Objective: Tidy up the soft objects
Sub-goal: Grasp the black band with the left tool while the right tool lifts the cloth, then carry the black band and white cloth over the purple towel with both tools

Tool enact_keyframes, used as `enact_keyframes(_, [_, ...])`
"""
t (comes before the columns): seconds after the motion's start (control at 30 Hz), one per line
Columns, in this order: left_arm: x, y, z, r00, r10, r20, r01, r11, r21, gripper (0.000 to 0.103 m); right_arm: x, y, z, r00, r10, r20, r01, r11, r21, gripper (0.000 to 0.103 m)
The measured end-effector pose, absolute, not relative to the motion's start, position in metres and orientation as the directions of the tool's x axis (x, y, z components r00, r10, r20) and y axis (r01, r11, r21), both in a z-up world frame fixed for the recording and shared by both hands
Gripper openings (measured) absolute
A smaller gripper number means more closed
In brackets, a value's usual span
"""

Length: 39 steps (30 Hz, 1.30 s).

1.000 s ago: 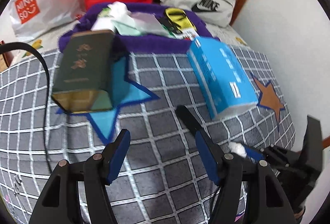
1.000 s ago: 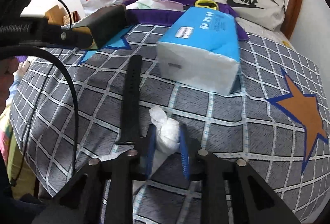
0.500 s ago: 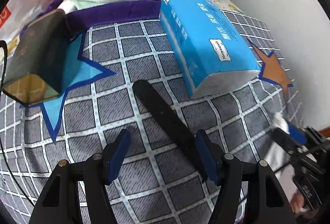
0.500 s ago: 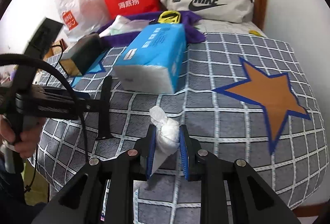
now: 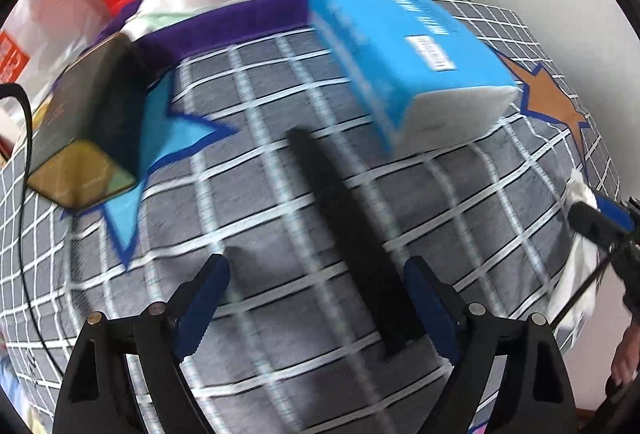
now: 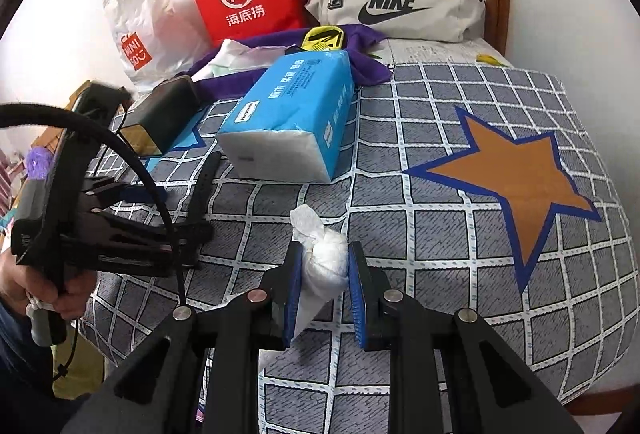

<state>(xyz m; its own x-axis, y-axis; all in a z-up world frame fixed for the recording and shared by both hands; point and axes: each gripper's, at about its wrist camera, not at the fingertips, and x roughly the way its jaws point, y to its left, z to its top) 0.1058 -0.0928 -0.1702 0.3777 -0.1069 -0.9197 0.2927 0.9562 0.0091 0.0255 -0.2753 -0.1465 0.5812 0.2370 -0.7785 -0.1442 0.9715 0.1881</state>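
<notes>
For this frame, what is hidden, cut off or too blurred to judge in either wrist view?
- Left wrist view: black strap smeared by motion blur; contact with the opening left gripper unclear.
- Same view: right gripper cut by the frame edge.
- Right wrist view: white wad hides the right gripper's pad faces.
- Purple cloth: partly covered by the blue tissue pack.

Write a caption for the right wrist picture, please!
Right tool squeezes a white tissue wad above the checked bedspread, near the blue tissue pack.
</notes>
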Motion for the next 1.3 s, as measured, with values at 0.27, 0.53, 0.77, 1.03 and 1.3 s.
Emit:
enact_keyframes(0.27, [0.104,-0.087,-0.173,0.41,-0.101,-0.906,0.286,0.958,0.023,0.092,0.027,-0.268,-0.149,0.575,0.287,-0.766,-0.177,0.958,0.226,0.022])
enact_keyframes(0.53, [0.116,-0.106,-0.167,0.441,-0.136,-0.887,0.33,0.944,0.019,0.049,0.028,-0.272,-0.152,0.566,0.289,-0.772,-0.166,0.957,0.237,0.023])
enact_keyframes(0.77, [0.115,-0.121,-0.164,0.426,-0.192,-0.884,0.373,0.928,-0.021,0.022,0.029,-0.277,-0.154,0.57,0.285,-0.77,-0.15,0.958,0.244,0.023])
enact_keyframes(1.03, [0.117,-0.119,-0.166,0.413,-0.215,-0.885,0.374,0.926,-0.05,0.026,0.033,-0.275,-0.155,0.562,0.296,-0.773,-0.16,0.955,0.25,0.023])
enact_keyframes(1.3, [0.117,-0.114,-0.164,0.426,-0.232,-0.875,0.378,0.924,-0.061,0.02,0.034,-0.271,-0.157,0.552,0.295,-0.78,-0.166,0.955,0.244,0.023])
